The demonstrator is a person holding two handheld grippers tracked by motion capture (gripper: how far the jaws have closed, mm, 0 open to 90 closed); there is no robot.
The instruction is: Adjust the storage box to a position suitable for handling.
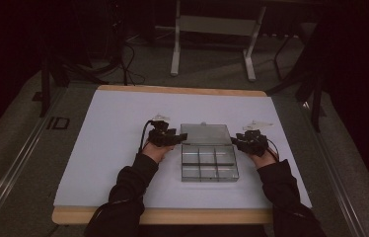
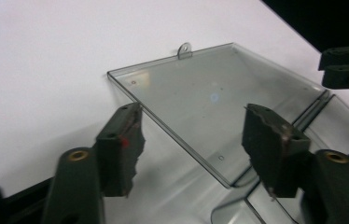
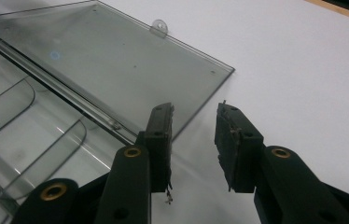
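So the clear box (image 1: 208, 165) sits mid-table on the white mat (image 1: 113, 148), lid (image 1: 205, 134) flopped all the way back and lying flat behind the tray. Six compartments, all look empty from here.

Left gripper (image 1: 168, 137) is parked at the lid's left edge. In the left gripper view its fingers (image 2: 121, 144) stand well apart with the lid's near edge running between them, pads not pressing on anything. So it's open, nothing held. Right gripper (image 1: 249, 141) is at the box's right side by the hinge end; in the right gripper view its fingers (image 3: 161, 135) have a modest gap, with bare mat between them and the lid's corner just beside the left one. Also holding nothing.

Looks to me like either the lid has just been laid down or it's about to be shut. If it's closing: I'd slide one pad under the lid edge near the tab (image 2: 184, 49), pinch lightly, and swing it over slowly. That plastic is thin and slick, so the right gripper should steady the tray or the whole box will skate.
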